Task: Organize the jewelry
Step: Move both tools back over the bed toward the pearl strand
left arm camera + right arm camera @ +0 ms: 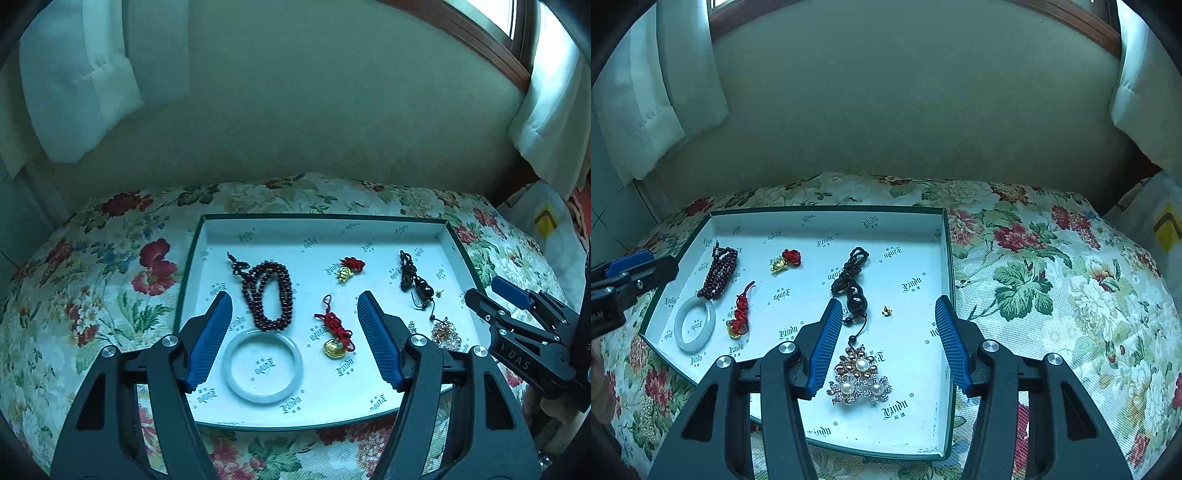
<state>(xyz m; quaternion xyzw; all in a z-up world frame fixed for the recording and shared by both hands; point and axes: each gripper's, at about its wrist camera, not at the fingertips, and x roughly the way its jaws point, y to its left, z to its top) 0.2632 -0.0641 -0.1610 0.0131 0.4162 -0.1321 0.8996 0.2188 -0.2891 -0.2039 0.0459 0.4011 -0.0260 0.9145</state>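
Note:
A shallow white tray (258, 227) (908, 428) with a green rim holds the jewelry. In it lie a dark red bead necklace (267, 293) (720, 273), a pale jade bangle (263, 365) (694, 325), two red-knot gold charms (336, 334) (349, 268) (738, 317) (785, 260), a black gourd pendant on cord (413, 280) (855, 291), a small gold stud (886, 311) and pearl brooches (447, 334) (860, 380). My left gripper (295, 299) is open above the bangle and the lower charm. My right gripper (888, 306) is open over the brooches and the gourd pendant.
The tray rests on a floral cushion (92, 295) (1052, 295) against a plain padded backrest (295, 110). White curtains (74, 81) (1148, 92) hang at both sides. A white bag with a yellow mark (546, 221) sits at the right.

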